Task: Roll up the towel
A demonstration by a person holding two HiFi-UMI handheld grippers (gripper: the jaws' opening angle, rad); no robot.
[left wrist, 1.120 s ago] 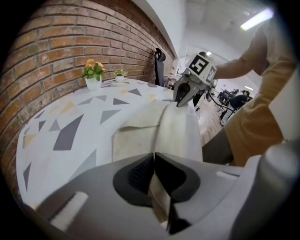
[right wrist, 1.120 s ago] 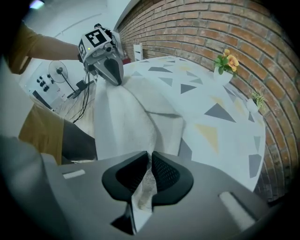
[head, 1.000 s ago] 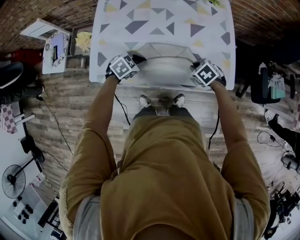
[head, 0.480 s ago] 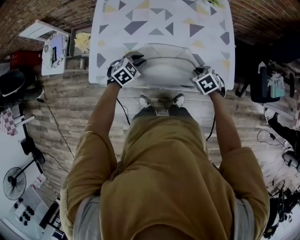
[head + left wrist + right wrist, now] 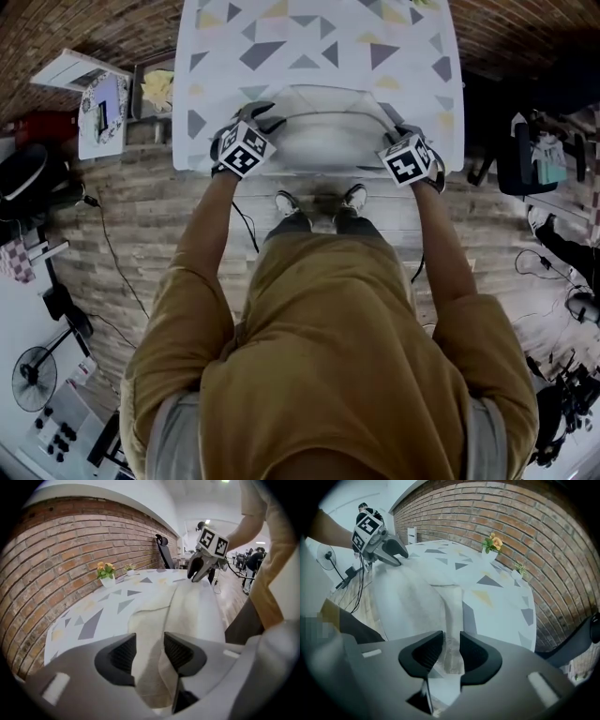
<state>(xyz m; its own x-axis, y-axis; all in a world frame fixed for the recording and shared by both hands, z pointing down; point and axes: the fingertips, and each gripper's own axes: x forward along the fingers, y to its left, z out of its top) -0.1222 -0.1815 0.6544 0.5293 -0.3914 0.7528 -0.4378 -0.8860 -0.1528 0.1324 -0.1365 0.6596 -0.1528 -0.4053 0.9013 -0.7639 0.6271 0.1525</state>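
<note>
A brick wall (image 5: 70,550) curves behind a worktop (image 5: 412,56) covered in a pale cloth printed with triangles, over a wood-plank floor. The towel (image 5: 328,131) lies along the worktop's near edge and spans from one gripper to the other, its near part gathered into a low, loose fold.

It looks soft, light and limp. It should bend wherever it is pressed and sag between two holds, so the ends of the fold are probably the best places to take it, with both sides turned together.

The left gripper (image 5: 149,651) has just been opening. Its jaws stand apart, with a ridge of towel between them and not pinched. The right gripper (image 5: 451,651) has also eased open, and a narrow strip of towel edge runs through its small gap.

A small flower pot (image 5: 491,545) and a smaller plant (image 5: 518,569) sit well beyond the gripper tips by the wall, clear of the rolling path. An office chair (image 5: 164,550) stands past the worktop's end.
</note>
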